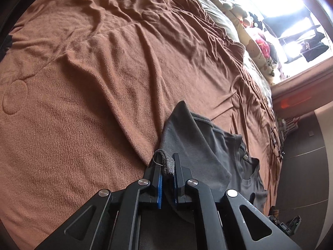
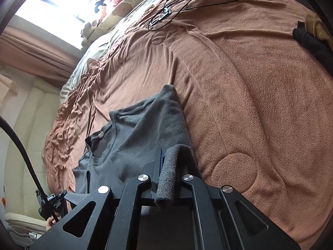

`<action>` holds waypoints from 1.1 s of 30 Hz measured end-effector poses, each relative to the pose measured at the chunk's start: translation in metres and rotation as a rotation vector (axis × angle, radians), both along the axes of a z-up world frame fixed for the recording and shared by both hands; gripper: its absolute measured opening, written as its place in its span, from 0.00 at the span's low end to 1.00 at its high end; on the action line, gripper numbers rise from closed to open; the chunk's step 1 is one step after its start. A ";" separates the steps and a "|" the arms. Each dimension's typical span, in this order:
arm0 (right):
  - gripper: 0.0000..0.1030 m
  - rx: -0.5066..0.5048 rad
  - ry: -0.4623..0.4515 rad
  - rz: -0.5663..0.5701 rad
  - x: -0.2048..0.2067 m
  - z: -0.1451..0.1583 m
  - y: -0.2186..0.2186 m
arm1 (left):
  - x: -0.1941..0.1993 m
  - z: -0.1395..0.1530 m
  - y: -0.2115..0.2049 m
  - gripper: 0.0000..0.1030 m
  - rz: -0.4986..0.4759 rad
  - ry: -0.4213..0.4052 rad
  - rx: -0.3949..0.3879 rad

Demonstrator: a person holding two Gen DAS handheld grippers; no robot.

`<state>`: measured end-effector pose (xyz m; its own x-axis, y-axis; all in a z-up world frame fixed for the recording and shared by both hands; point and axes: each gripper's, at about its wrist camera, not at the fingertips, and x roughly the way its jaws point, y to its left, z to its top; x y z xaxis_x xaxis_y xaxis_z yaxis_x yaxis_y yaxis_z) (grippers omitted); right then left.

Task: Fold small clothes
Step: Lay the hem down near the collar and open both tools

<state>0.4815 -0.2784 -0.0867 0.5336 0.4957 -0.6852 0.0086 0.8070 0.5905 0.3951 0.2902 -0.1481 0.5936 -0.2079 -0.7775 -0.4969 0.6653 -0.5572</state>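
One grey T-shirt lies partly folded on the brown fleece blanket, its small neck tag too tiny to read. The left gripper is pinched nearly closed on a rolled grey hem, the shirt spreading toward three o'clock. The right gripper likewise clamps a hem, the shirt toward nine o'clock. Two black cable loops lie at twelve.

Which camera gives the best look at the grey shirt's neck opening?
The right wrist view: the grey shirt spreads across it, with the collar and its small label plainly visible. The left wrist view shows the collar smaller and squeezed toward the right side.
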 end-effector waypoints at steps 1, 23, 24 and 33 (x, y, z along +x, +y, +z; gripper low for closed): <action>0.22 -0.013 -0.008 -0.003 -0.001 0.002 -0.001 | 0.001 0.000 0.000 0.10 -0.008 0.003 0.006; 0.65 -0.326 -0.088 0.134 -0.033 0.037 0.020 | -0.031 0.041 -0.008 0.66 -0.203 0.030 0.313; 0.64 -0.326 -0.094 0.133 -0.029 0.038 0.020 | -0.029 0.044 -0.009 0.66 -0.210 0.024 0.315; 0.48 -0.301 -0.079 0.158 0.020 0.026 0.032 | 0.016 0.048 -0.018 0.65 -0.253 0.010 0.360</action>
